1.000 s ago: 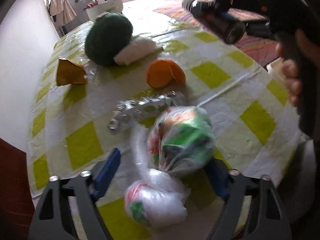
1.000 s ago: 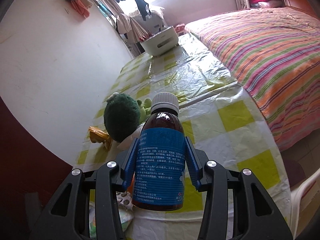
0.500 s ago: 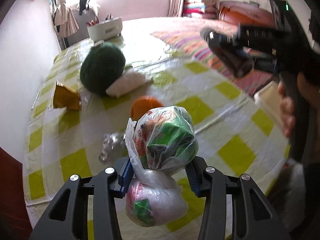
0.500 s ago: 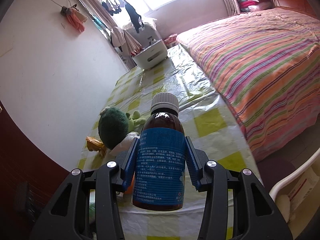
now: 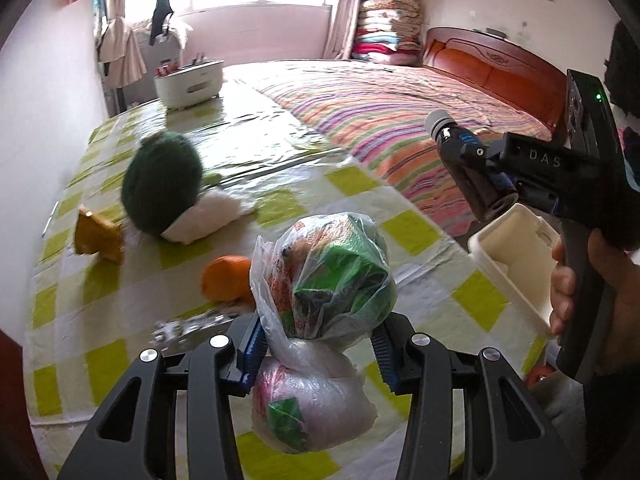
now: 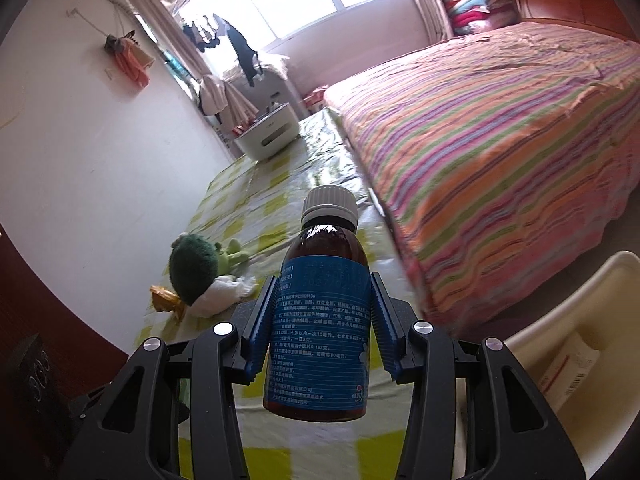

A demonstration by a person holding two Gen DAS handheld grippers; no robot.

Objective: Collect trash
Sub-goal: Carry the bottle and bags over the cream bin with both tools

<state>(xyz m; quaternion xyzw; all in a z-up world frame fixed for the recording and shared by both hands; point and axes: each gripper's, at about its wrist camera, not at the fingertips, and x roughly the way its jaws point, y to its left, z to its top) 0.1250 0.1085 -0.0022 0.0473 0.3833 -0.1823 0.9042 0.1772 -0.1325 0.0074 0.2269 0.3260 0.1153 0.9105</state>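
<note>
My left gripper [image 5: 318, 346] is shut on a knotted clear plastic bag [image 5: 324, 280] of green and orange wrappers, lifted above the checked table [image 5: 100, 344]. My right gripper [image 6: 324, 320] is shut on a brown medicine bottle [image 6: 320, 320] with a blue label and white cap. In the left wrist view that bottle [image 5: 468, 168] hangs at the right above a cream bin [image 5: 516, 256], in a person's hand [image 5: 568, 284]. The bin's rim [image 6: 576, 300] shows at lower right in the right wrist view. On the table lie an orange piece [image 5: 226, 280], a foil blister strip [image 5: 188, 322] and a yellow wrapper [image 5: 98, 234].
A green plush toy [image 5: 162, 186] on a white cloth [image 5: 208, 220] lies mid-table. A white tub [image 5: 188, 84] stands at the table's far end. The striped bed [image 5: 400, 120] runs along the table's right side, and a white wall [image 6: 80, 160] bounds the left.
My left gripper closed on the plastic bag and lifted it off the table. My right gripper carried the bottle rightwards off the table edge, over the cream bin.
</note>
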